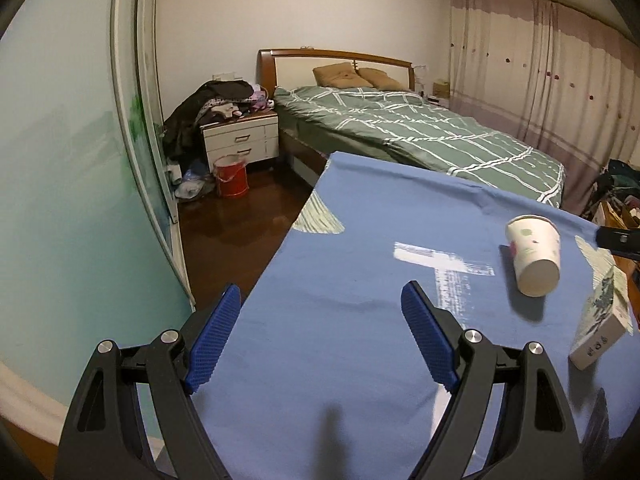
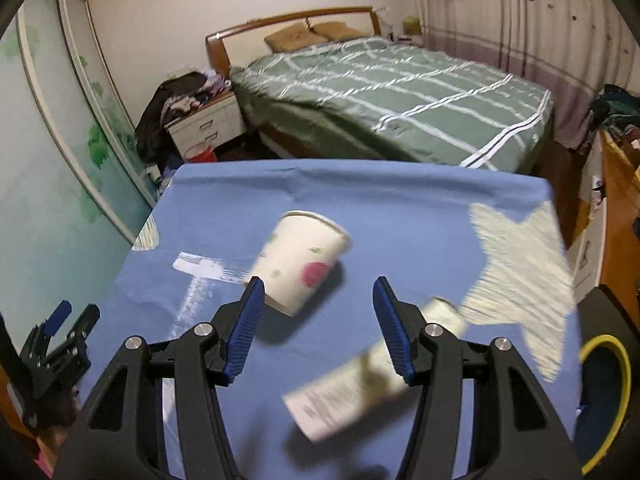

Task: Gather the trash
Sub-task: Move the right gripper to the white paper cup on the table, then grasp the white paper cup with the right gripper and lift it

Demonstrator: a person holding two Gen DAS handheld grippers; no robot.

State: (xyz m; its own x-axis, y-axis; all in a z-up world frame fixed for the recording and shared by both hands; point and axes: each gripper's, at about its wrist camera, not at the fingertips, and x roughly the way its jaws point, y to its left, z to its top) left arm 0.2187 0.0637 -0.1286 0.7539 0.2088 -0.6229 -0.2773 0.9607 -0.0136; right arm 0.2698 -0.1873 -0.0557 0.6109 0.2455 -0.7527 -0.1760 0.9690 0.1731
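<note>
- Bedroom setting: a blue cloth (image 2: 360,200) covers the work surface, with a green striped bed (image 2: 400,92) behind it and a red bucket (image 1: 231,176) on the floor by the nightstand (image 1: 240,140).
- 2 pieces of trash lie on the cloth: a paper cup (image 2: 298,262) on its side and, just beside it, a white printed carton (image 2: 360,392), also lying down and blurred.
- The paper cup is white with a pink flower and green specks, its open rim pointing away toward the bed.
- The cup is judged light, thin-walled and easy to crush or roll, so a gentle pinch across its middle looks safest.
- The right gripper (image 2: 318,328) hovers over the cup's base, jaws spread wide, holding nothing.
- The left gripper (image 1: 326,338) is likewise wide open and empty, well apart from the cup.
- A yellow-rimmed dark container (image 2: 618,396) shows at the right edge, possibly the bin.
</note>
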